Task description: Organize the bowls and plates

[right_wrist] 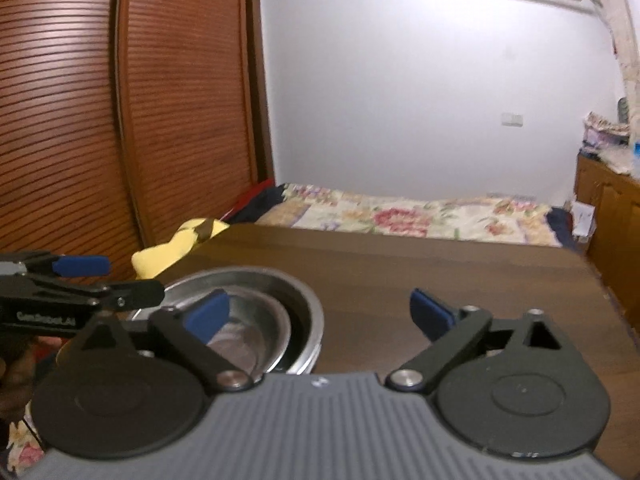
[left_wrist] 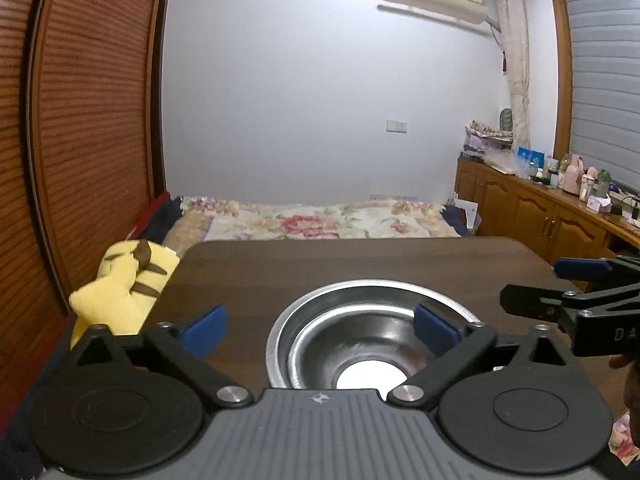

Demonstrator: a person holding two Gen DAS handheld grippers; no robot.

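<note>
A stack of shiny steel bowls (left_wrist: 360, 332) sits nested on the dark wooden table (left_wrist: 360, 264), close in front of me. My left gripper (left_wrist: 320, 330) is open and empty, its right blue pad over the bowls' right rim. The bowls also show in the right wrist view (right_wrist: 256, 312), at the lower left. My right gripper (right_wrist: 320, 316) is open and empty, its left pad over the bowls, its right pad over bare table. Each gripper shows at the edge of the other's view, the right gripper (left_wrist: 568, 284) and the left gripper (right_wrist: 80, 280), both open.
A yellow plush toy (left_wrist: 124, 280) lies at the table's left edge. Behind the table is a bed with a floral cover (left_wrist: 312, 220). A wooden louvred wardrobe (left_wrist: 80, 120) stands on the left. A cluttered wooden cabinet (left_wrist: 560, 200) runs along the right.
</note>
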